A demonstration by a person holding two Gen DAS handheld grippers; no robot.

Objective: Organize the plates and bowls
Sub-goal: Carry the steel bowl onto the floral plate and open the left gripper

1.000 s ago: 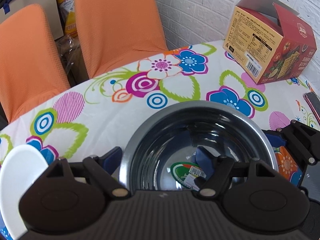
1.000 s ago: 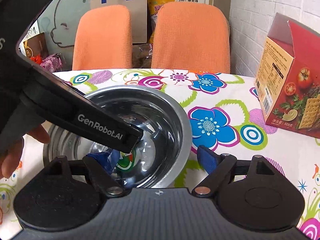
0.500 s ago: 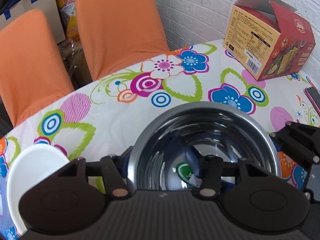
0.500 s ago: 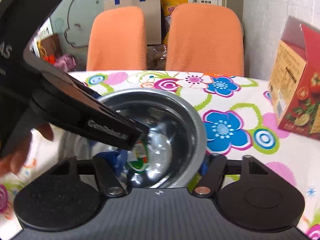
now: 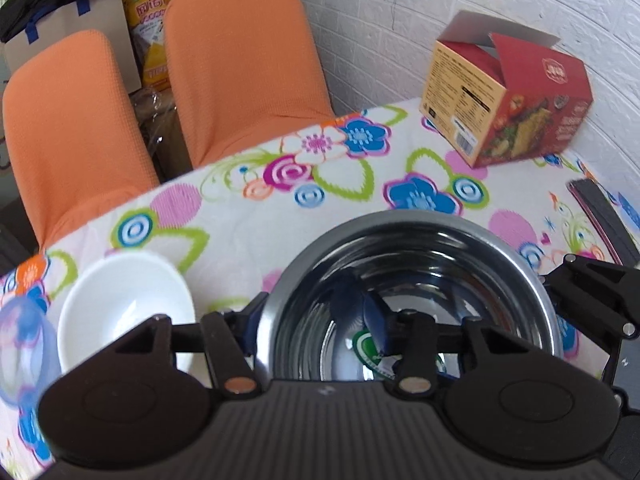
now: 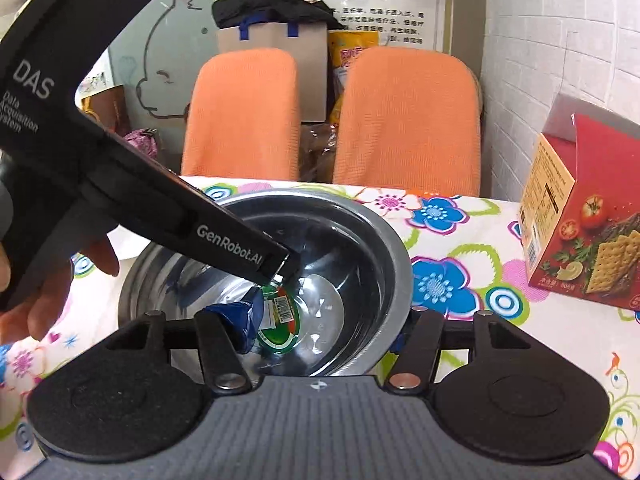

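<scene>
One steel bowl [image 5: 416, 276] is gripped at two points of its rim by both grippers, above the flowered tablecloth [image 5: 248, 216]; whether its base still touches the cloth cannot be told. A green label [image 6: 280, 320] is seen stuck on the bowl's inner bottom. The left gripper [image 5: 320, 320] is set across the bowl's near-left wall, one blue-padded finger outside the rim and the other inside; its jaws are closing, with the wall between them and the pads apparently pressed on it. The right gripper [image 6: 324, 332] is clamped across the bowl's right wall in the same way, one finger inside the bowl and one outside, its jaws drawn fully in on the metal. In the right wrist view the left gripper's black body is seen slanting down into the bowl, held by a hand [image 6: 52, 280] at the left edge. A white bowl [image 5: 124, 304] is seen just left of the steel bowl, resting on the cloth and apart from it. A red cracker box [image 5: 508, 108] is stood well beyond, near the white brick wall [image 5: 400, 28]. Two orange chairs [image 6: 408, 116] are placed at the table's far side, with a cardboard box [image 6: 272, 40] behind them.
</scene>
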